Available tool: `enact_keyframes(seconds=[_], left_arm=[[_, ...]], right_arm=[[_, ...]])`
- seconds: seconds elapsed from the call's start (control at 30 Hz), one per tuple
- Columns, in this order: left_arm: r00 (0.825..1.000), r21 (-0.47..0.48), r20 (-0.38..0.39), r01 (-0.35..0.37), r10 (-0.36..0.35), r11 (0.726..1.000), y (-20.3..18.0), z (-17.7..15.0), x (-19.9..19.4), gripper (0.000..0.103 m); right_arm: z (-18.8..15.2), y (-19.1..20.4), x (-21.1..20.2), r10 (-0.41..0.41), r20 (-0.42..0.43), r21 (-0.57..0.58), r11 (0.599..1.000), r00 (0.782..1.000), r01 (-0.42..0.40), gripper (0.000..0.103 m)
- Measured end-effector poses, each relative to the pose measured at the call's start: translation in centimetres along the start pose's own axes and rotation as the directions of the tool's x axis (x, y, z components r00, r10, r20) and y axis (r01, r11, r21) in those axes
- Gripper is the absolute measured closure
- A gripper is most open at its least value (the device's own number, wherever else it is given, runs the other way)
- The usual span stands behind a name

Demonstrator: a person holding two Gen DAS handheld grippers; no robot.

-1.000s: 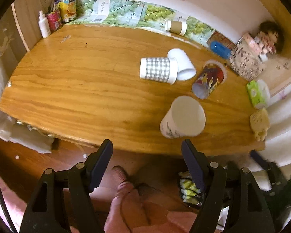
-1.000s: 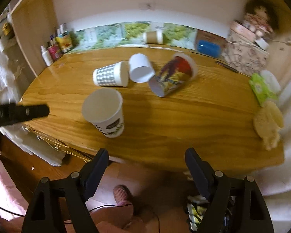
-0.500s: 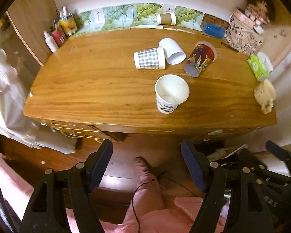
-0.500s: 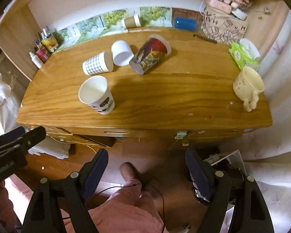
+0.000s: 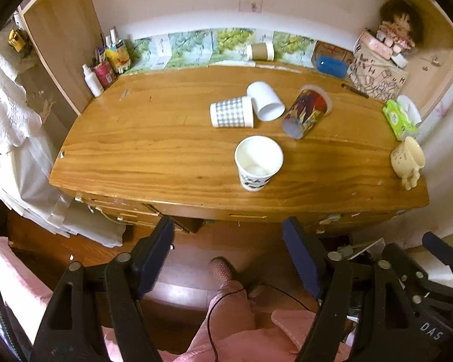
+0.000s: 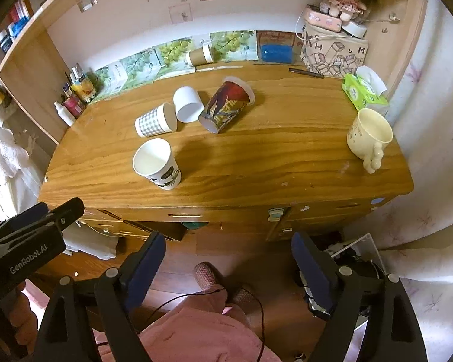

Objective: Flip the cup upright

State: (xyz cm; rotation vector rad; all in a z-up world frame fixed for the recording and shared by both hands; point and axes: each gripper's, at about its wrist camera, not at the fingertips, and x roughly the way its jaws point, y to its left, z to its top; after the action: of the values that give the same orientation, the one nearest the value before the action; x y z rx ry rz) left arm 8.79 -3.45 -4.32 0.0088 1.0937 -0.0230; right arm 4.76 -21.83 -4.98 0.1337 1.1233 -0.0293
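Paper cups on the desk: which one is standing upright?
The white printed cup nearest the desk's front edge; the checked cup, plain white cup and colourful cup lie sideways.

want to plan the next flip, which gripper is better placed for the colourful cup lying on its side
Right, though only slightly. Both grippers, left and right, hang open and back off the desk. The colourful cup lies nearly centred ahead of the right gripper, but right of centre for the left.

Wooden tabletop (image 5: 166,138), upright white paper cup (image 5: 258,163) near its front edge, behind it checked cup (image 5: 232,116), plain white cup (image 5: 265,101), colourful cup (image 5: 306,114) lying on their sides, cream mug (image 5: 407,160) far right of it.
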Motion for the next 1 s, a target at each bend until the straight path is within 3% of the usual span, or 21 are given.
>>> enact_keyframes(seconds=[0.13,0.2,0.27,0.63,1.0], left_arm=[[0.999,-0.013,0.050,0.014,-0.013,1.000,-0.1,-0.4,-0.9,0.007],[0.997,-0.027,0.069,0.020,-0.018,0.999,0.0,-0.7,-1.2,0.007],[0.997,-0.040,0.074,0.026,-0.023,0.999,0.2,-0.8,-1.2,0.007],[0.986,-0.032,0.157,0.063,-0.057,0.997,0.1,-1.2,-2.8,0.007],[0.982,-0.037,0.188,0.032,-0.025,0.999,0.3,-1.6,-3.4,0.007]], right_arm=[[-0.4,-0.1,-0.4,0.000,0.021,-0.001,1.000,1.000,0.000,0.017],[-0.4,-0.2,-0.5,-0.007,0.033,0.002,1.000,0.999,0.007,0.012],[-0.4,-0.3,-0.5,-0.010,0.036,0.004,1.000,0.999,0.010,0.000],[-0.8,0.8,-1.8,0.024,0.098,-0.025,0.999,0.995,-0.022,0.000],[-0.9,2.1,-2.2,0.060,0.123,-0.068,0.996,0.991,-0.052,0.000]])
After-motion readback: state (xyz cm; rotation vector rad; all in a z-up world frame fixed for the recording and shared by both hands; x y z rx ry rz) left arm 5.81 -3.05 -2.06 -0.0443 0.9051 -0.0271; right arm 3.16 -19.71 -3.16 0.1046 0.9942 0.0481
